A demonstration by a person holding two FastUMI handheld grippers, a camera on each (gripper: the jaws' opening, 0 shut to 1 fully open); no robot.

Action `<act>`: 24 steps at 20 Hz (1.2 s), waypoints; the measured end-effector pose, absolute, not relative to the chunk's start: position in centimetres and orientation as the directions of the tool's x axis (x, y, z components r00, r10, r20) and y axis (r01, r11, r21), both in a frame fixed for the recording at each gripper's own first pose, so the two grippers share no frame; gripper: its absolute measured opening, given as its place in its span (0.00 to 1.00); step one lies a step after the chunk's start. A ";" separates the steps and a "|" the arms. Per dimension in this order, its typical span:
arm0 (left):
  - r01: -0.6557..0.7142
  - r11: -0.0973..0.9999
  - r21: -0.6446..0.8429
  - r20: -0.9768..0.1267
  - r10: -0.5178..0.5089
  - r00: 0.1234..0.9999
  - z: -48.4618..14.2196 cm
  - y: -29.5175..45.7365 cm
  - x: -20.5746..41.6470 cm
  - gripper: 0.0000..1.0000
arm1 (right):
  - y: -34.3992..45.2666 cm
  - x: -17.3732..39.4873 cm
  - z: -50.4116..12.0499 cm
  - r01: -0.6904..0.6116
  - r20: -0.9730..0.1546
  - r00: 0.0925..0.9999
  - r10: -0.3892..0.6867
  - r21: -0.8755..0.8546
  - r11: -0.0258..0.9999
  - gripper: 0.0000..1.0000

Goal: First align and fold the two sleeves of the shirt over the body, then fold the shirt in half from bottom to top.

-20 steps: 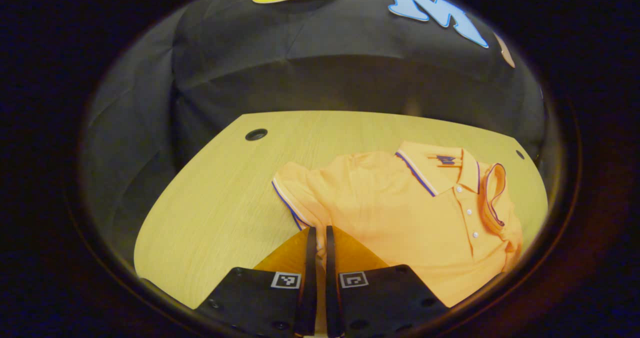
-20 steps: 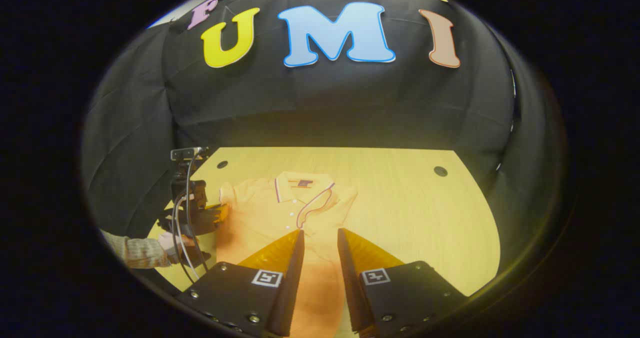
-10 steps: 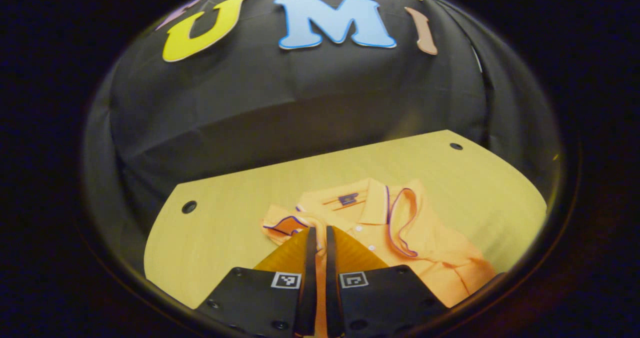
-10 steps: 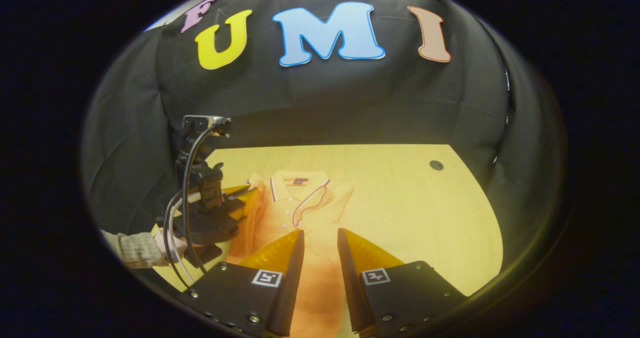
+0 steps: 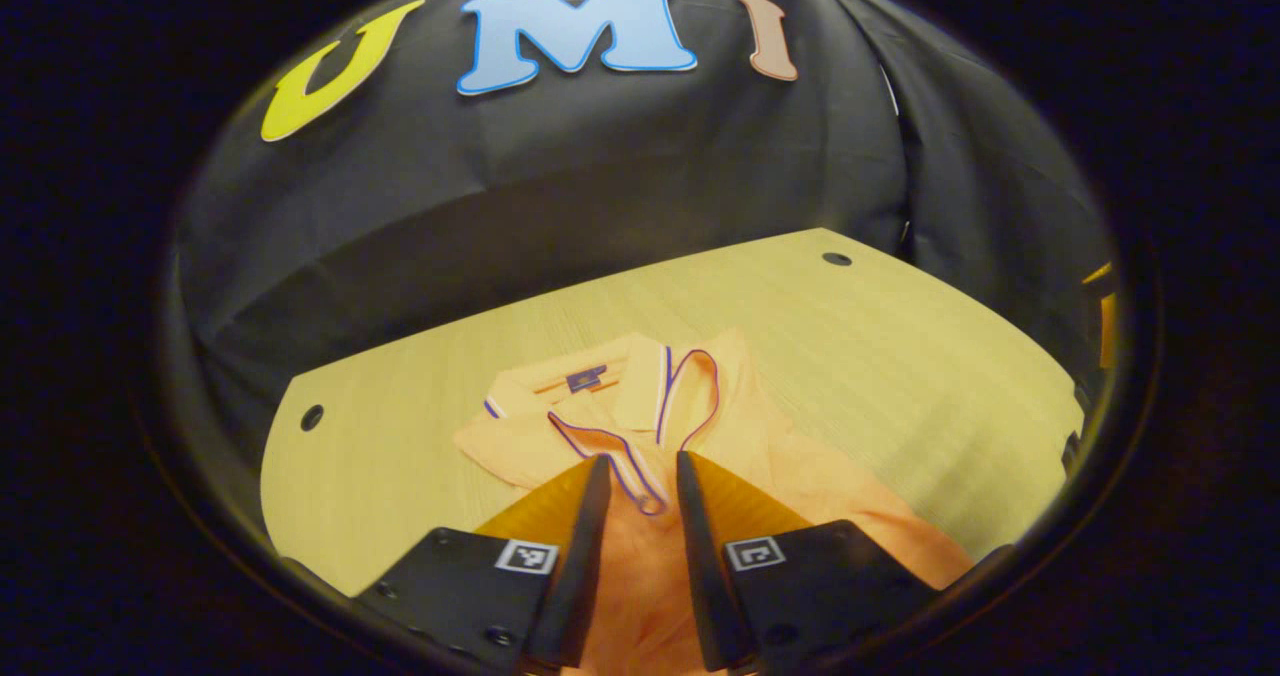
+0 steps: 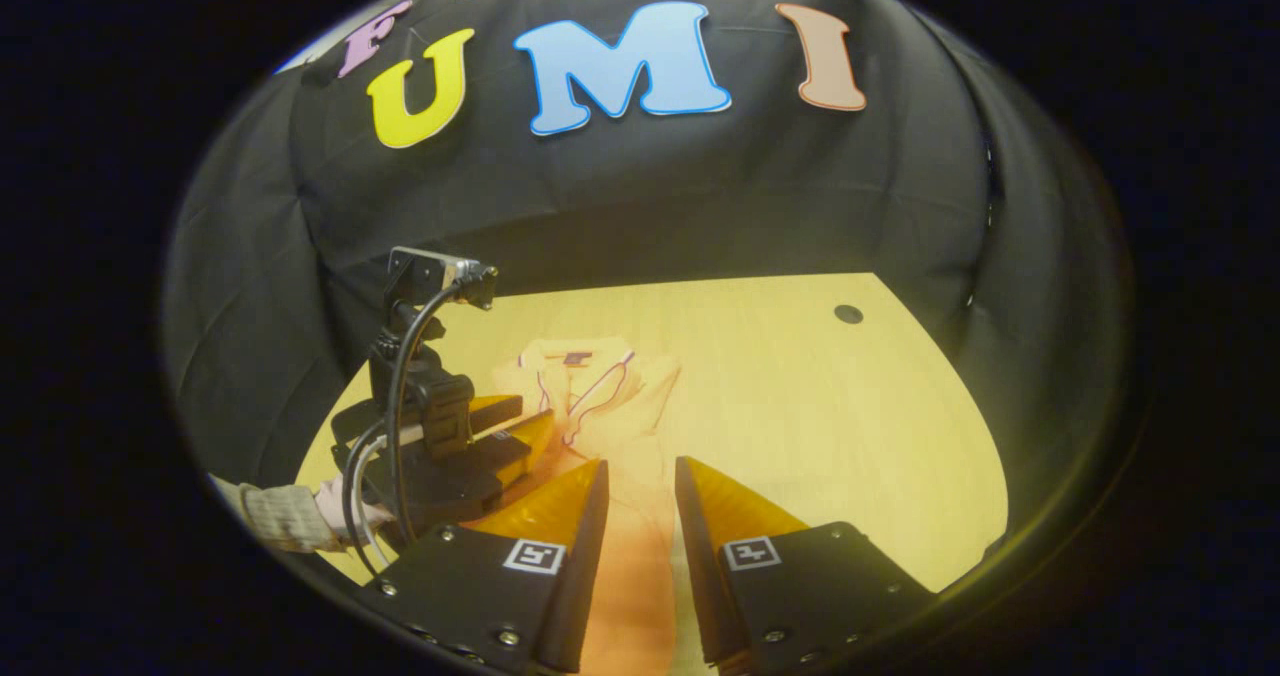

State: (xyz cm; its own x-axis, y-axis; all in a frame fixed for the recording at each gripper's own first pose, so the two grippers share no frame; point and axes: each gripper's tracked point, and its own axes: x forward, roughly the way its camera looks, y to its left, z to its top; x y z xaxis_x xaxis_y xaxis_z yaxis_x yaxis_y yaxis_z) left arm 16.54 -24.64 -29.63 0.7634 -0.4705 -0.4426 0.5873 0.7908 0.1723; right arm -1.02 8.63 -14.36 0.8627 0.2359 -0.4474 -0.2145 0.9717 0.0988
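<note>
An orange polo shirt (image 5: 700, 456) of soft knit cloth lies flat on a pale wood-grain table (image 5: 900, 356), collar toward the far edge. The collar and sleeve cuffs carry thin purple and white piping, and a small dark label sits inside the neck. Both sleeves lie folded inward over the chest, their piped cuffs meeting near the button placket. The cloth shows gentle creases along the folds.

The left gripper (image 5: 642, 476) hangs just above the folded sleeves with its fingers spread and nothing between them; each finger is a ribbed wedge tapering to a thin edge, mounted on a flat dark plate with a square marker. In the right gripper view the same tool (image 6: 520, 436) sits at the shirt's left side, a cable looping down from its camera mount, held by a hand (image 6: 345, 501) in a woven sleeve (image 6: 270, 516).

The right gripper (image 6: 640, 476) is over the lower body of the shirt (image 6: 600, 406), fingers apart, gripping nothing. A round dark hole (image 6: 848, 313) marks the table's far corner.
</note>
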 end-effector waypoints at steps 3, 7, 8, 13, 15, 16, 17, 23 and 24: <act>0.578 0.797 0.174 -0.434 -0.465 0.772 -29.0 -24.4 16.3 0.91 | 8.5 -1.1 -14.6 -0.212 -0.445 0.864 0.235 0.102 0.972 0.43; 0.561 0.813 0.160 -0.435 -0.452 0.779 -28.4 -23.4 15.4 0.97 | 8.5 -1.3 -15.0 -0.223 -0.448 0.860 0.245 0.102 0.970 0.43; 0.560 0.816 0.146 -0.444 -0.451 0.774 -28.6 -23.1 14.8 0.96 | 8.6 -1.4 -15.4 -0.227 -0.453 0.856 0.248 0.103 0.969 0.43; 0.520 0.852 0.067 -0.480 -0.429 0.765 -28.6 -19.9 11.6 0.97 | 9.1 -2.5 -17.6 -0.242 -0.500 0.822 0.272 0.126 0.962 0.43; 0.497 0.866 0.050 -0.492 -0.412 0.767 -28.7 -18.3 10.3 0.98 | 9.3 -3.0 -18.7 -0.250 -0.520 0.806 0.282 0.133 0.959 0.43; 0.485 0.873 0.044 -0.501 -0.401 0.767 -28.9 -17.4 9.5 0.99 | 9.4 -3.3 -19.3 -0.254 -0.532 0.797 0.286 0.134 0.958 0.43; 0.475 0.879 0.040 -0.511 -0.391 0.766 -29.2 -16.5 8.9 0.99 | 9.4 -3.6 -19.8 -0.259 -0.545 0.787 0.290 0.134 0.956 0.43; 0.434 0.900 0.033 -0.593 -0.332 0.734 -31.3 -12.3 3.4 0.96 | 9.8 -6.5 -24.4 -0.293 -0.662 0.685 0.306 0.135 0.947 0.65; 0.432 0.901 0.033 -0.606 -0.326 0.725 -31.7 -11.8 2.6 0.95 | 9.7 -7.1 -25.2 -0.295 -0.684 0.665 0.300 0.130 0.947 0.64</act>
